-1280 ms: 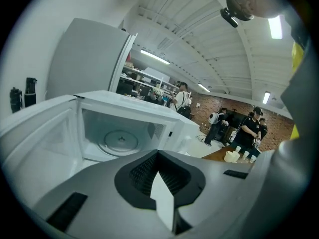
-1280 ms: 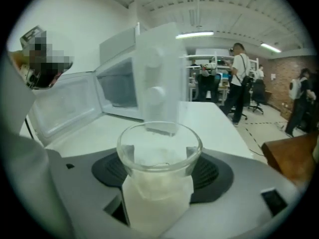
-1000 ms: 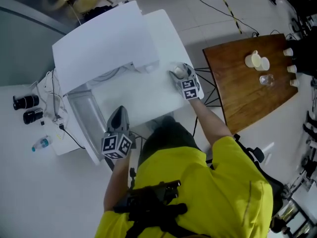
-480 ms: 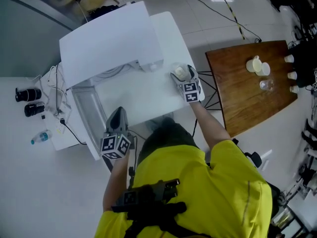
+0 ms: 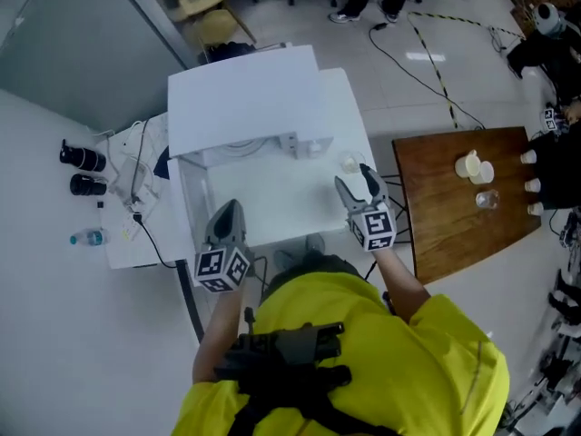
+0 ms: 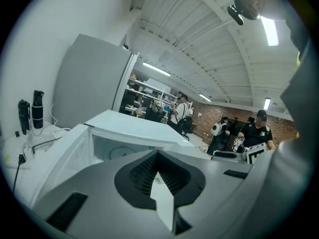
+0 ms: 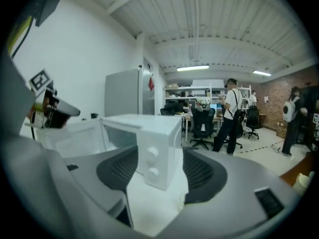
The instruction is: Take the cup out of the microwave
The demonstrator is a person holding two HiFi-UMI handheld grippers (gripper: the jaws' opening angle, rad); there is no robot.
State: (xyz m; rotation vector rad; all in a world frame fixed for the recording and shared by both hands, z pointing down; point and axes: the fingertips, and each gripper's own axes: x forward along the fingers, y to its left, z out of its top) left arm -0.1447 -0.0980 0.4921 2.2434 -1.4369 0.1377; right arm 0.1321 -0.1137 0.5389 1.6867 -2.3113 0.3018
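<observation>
Head view: table (image 5: 272, 198) is carrying the open microwave (image 5: 245, 98). Left gripper (image 5: 227, 205) is hovering, jaws together; right gripper (image 5: 354, 176) is hovering, jaws apart, empty. Cup (image 5: 349, 163) is standing outside on the table, just ahead; a careless swing risks toppling it.

White microwave (image 5: 245, 107), door open, small pale cup (image 5: 349, 163) outside near its front-right corner

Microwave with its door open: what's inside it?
Inside the microwave only a round turntable shows, bare as far as it can be seen. The left gripper covers the cavity's lower right part, so that corner can't be checked.
</observation>
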